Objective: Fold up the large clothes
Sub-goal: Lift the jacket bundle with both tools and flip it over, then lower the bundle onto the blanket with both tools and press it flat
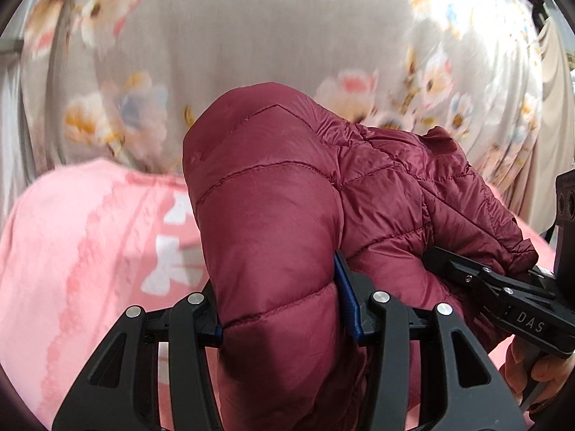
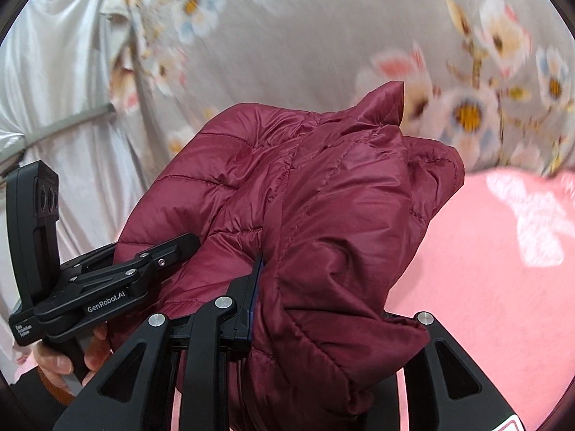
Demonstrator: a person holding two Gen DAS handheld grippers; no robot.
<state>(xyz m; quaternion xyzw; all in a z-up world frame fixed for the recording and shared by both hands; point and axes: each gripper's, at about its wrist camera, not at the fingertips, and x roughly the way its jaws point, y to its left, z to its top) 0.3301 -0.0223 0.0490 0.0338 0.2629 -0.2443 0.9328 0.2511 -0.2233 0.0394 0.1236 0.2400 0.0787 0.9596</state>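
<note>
- Left hand-held gripper [image 1: 280,309]: clenched on a thick bunch of the maroon quilted jacket [image 1: 287,194].
- Right hand-held gripper [image 2: 323,309]: likewise clamped on jacket fabric, close beside the left one.
- Jacket: bunched and lifted between both, above the pink blanket [image 2: 485,269]; a floral curtain [image 1: 251,36] hangs behind.
- Progress: I judge it early; no flat, finished fold is visible, and laying out and folding remain.

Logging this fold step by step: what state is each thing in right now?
Maroon puffer jacket: bunched, held up off the pink sheet by both grippers.
Left gripper: shut on a thick jacket fold.
Right gripper: shut on jacket fabric.
Pink sheet: spread flat beneath.
Floral curtain: hanging behind, blurred.
</note>
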